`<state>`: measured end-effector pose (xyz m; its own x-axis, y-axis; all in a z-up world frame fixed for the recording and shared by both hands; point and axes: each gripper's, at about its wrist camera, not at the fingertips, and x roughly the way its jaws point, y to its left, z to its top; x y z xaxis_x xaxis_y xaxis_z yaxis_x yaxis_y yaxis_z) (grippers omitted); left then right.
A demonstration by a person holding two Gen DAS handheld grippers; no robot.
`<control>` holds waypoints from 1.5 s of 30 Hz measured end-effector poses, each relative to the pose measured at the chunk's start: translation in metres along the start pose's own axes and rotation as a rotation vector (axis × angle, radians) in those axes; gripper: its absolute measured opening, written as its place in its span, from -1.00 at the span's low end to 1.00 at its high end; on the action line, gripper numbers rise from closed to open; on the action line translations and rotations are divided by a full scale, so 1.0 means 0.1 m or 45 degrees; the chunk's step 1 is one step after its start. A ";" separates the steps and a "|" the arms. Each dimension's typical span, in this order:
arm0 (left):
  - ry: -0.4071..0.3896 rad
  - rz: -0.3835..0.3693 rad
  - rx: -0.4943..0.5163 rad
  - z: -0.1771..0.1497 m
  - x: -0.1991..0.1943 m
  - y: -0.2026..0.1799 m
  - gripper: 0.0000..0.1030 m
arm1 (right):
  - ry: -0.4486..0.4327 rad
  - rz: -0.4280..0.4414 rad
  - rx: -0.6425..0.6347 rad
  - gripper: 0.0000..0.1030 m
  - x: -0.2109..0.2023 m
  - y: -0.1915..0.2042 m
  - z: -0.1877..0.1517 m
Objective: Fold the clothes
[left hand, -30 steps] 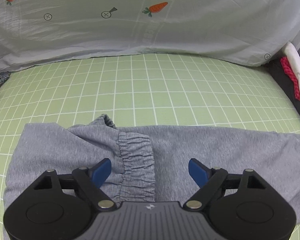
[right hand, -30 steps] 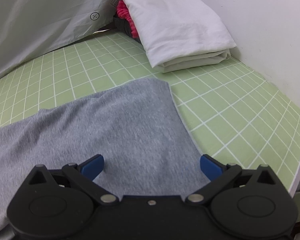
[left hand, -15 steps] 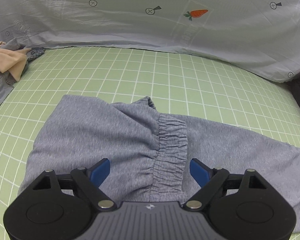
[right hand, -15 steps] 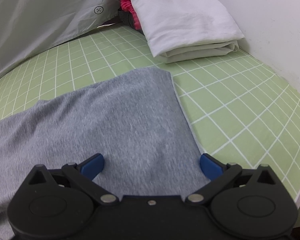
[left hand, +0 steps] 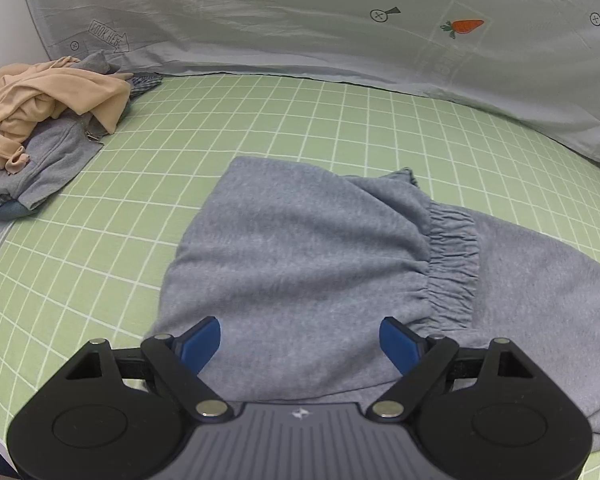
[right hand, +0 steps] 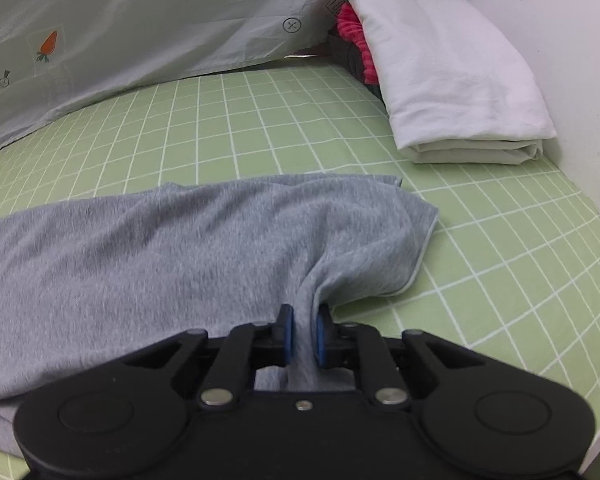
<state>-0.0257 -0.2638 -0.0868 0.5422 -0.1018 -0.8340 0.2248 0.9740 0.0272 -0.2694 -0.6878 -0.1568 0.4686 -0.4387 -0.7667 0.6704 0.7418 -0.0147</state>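
Nearest, the right gripper [right hand: 302, 334] has its blue pads pressed together on a pinch of the grey sweatpants [right hand: 180, 248] close to the leg-end corner, so the cloth bunches into a tent that rises into the jaws. The left gripper [left hand: 300, 342] hangs over the waist end of the same garment with its fingers wide apart, gripping nothing; the elastic waistband [left hand: 454, 264] lies just right of its span, folded over the leg fabric. The sweatpants lie spread across the green checked sheet [left hand: 260, 120], roughly in the middle of the bed. Further back on the left sits an unfolded heap of clothes [left hand: 48, 120]; on the right, folded white linen [right hand: 452, 80] rests against the wall, a red item [right hand: 356, 46] tucked behind it. A pale carrot-print cover [left hand: 340, 20] closes the far edge.

Risk, as a judgement: only one end is held. Lifting from the single thin pinch could let the cloth slip out, or drag the unheld waist end askew and crease the fold. The left jaws, closing where they hang, may catch only the top layer.
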 end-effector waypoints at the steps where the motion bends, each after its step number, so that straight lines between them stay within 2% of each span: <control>1: -0.009 -0.005 0.002 0.02 0.00 0.08 0.69 | -0.018 -0.006 0.016 -0.77 -0.05 0.04 0.03; 5: -0.021 -0.019 -0.016 0.07 0.05 0.38 0.69 | -0.099 -0.019 -0.027 -0.77 -0.26 0.37 0.16; 9: -0.019 -0.060 -0.023 0.11 0.12 0.64 0.69 | -0.167 0.007 -0.122 -0.77 -0.43 0.91 0.23; 14: -0.018 -0.092 0.037 0.21 0.22 0.85 0.69 | -0.199 0.127 -0.247 -0.79 -0.53 1.80 0.19; 18: -0.005 -0.108 0.067 0.32 0.38 0.95 0.69 | -0.127 0.231 -0.328 -0.78 -0.42 2.56 0.01; 21: 0.011 -0.116 0.090 0.42 0.52 0.97 0.69 | -0.009 0.236 -0.392 -0.76 -0.21 2.95 -0.20; 25: 0.038 -0.141 0.108 0.45 0.63 0.95 0.69 | 0.010 0.196 -0.411 -0.68 -0.21 3.02 -0.22; 30: 0.094 -0.151 0.096 0.36 0.77 0.93 0.69 | -0.108 0.186 -0.228 0.03 -0.42 2.77 -0.05; 34: 0.138 -0.144 0.051 0.31 0.84 0.98 0.69 | -0.109 0.168 -0.023 0.24 -0.39 2.50 0.12; 37: 0.154 -0.140 0.045 0.27 0.87 1.00 0.71 | -0.052 0.182 0.090 0.27 -0.20 2.35 0.17; 40: 0.157 -0.131 0.056 0.25 0.88 0.99 0.75 | -0.028 0.209 0.123 0.20 -0.02 2.33 0.19; 41: 0.157 -0.128 0.060 0.25 0.88 0.99 0.77 | -0.022 0.221 0.123 0.07 0.03 2.34 0.20; 43: 0.158 -0.122 0.067 0.25 0.90 0.97 0.79 | -0.011 0.255 0.107 -0.34 0.10 2.40 0.25; 44: 0.158 -0.119 0.070 0.25 0.90 0.97 0.81 | -0.006 0.281 0.092 -0.69 0.13 2.44 0.29; 45: 0.159 -0.117 0.070 0.25 0.91 0.97 0.82 | -0.002 0.304 0.071 -0.86 0.15 2.50 0.32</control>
<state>0.0652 -0.1837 -0.1462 0.4133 -0.1605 -0.8963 0.3148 0.9488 -0.0248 -0.0758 -0.5251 -0.1514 0.6183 -0.2553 -0.7433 0.5712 0.7956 0.2019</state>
